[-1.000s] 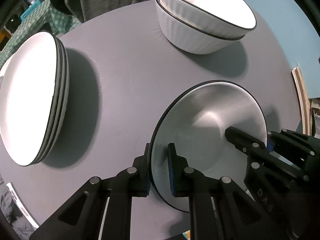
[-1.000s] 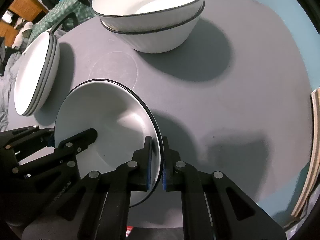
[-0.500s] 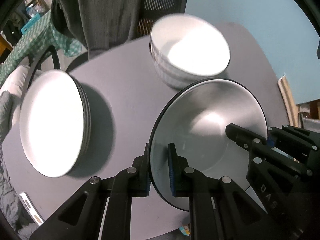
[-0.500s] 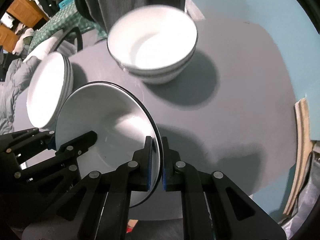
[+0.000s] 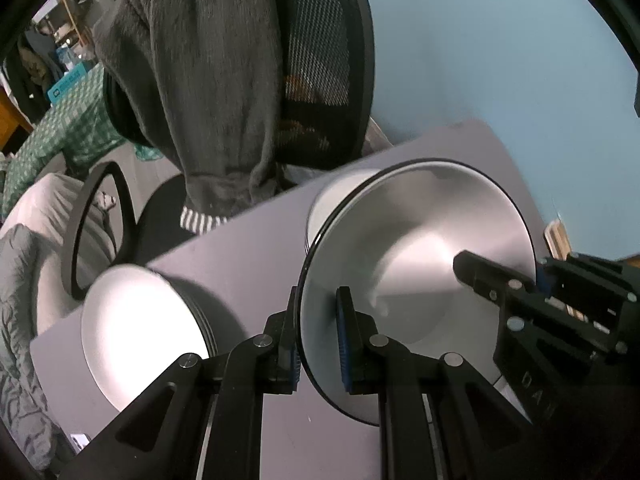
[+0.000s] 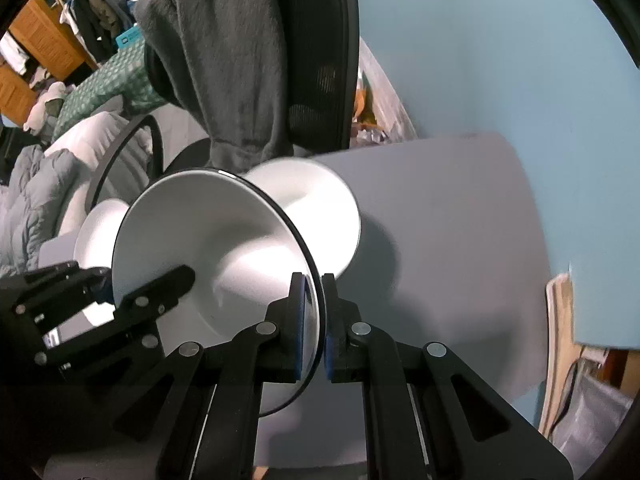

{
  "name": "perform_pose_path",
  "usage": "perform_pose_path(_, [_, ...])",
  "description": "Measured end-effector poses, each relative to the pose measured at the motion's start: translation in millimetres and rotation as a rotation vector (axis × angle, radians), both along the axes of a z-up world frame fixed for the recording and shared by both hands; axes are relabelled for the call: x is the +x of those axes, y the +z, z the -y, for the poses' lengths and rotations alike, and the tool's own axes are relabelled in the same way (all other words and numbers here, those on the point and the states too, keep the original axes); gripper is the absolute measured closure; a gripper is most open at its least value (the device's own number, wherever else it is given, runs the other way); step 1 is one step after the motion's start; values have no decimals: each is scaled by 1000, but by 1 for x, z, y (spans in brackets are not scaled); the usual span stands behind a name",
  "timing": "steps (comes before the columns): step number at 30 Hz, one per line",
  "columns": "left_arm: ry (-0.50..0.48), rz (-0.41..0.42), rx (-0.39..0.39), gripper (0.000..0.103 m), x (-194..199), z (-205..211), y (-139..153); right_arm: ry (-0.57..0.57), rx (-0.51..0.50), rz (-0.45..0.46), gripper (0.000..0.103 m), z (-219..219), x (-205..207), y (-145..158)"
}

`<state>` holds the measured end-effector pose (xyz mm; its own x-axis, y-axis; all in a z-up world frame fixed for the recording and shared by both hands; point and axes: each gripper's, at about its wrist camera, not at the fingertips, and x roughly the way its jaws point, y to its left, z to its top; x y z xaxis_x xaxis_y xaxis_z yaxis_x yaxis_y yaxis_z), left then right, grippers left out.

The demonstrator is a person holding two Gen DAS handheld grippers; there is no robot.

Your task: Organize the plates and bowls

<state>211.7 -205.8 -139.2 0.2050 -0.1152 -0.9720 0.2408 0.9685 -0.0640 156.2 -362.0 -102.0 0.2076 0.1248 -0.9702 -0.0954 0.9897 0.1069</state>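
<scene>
1. Here we hold one white bowl (image 5: 420, 276) with a thin black rim between both grippers, clear above the grey table (image 5: 256, 256).
2. The bowl is round, so we find no long axis to name. Its open mouth faces up toward both cameras, and we look down into its hollow in both views.
3. Our left gripper (image 5: 320, 336) is clenched on the bowl's rim: one blue pad lies inside the bowl, the other outside, and the rim wall runs between them.
4. Relative to that gripper, the bowl spreads ahead and off to the right, with its far edge reaching the other gripper.
5. Our right gripper (image 6: 314, 328) is likewise clamped on the opposite part of the rim, with the black edge passing between its two pads.
6. Relative to the right gripper, the bowl spreads ahead and off to the left, where the left gripper's fingers bite the far rim.
7. Beyond the held bowl, partly hidden behind it, sits a stack of white bowls (image 6: 320, 200) on the table; its outline is blurred.
8. Left of the left gripper lies a stack of white plates (image 5: 140, 332), also on the table and well apart from the held bowl.
9. Past the table's far edge stands a black mesh chair (image 5: 324, 60) with a dark grey garment (image 5: 200, 80) hung over its back.
</scene>
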Motion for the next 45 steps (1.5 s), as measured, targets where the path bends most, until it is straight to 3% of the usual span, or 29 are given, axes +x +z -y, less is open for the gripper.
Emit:
perform_pose_path(7, [20, -27, 10, 89, 32, 0, -19, -13, 11, -27, 95, 5, 28, -13])
perform_pose_path(16, [9, -46, 65, 90, 44, 12, -31, -22, 23, -107, 96, 15, 51, -38])
perform_pose_path(22, [-4, -60, 49, 91, 49, 14, -38, -25, -1, -115, 96, 21, 55, -38])
perform_pose_path(36, [-22, -52, 82, 91, 49, 17, -41, -29, -5, -125, 96, 26, 60, -41])
perform_pose_path(41, [-9, -45, 79, 85, 46, 9, -37, 1, -47, -112, 96, 24, 57, -42])
perform_pose_path(45, [-8, -19, 88, 84, 39, 7, -27, 13, -78, -85, 89, 24, 52, -36])
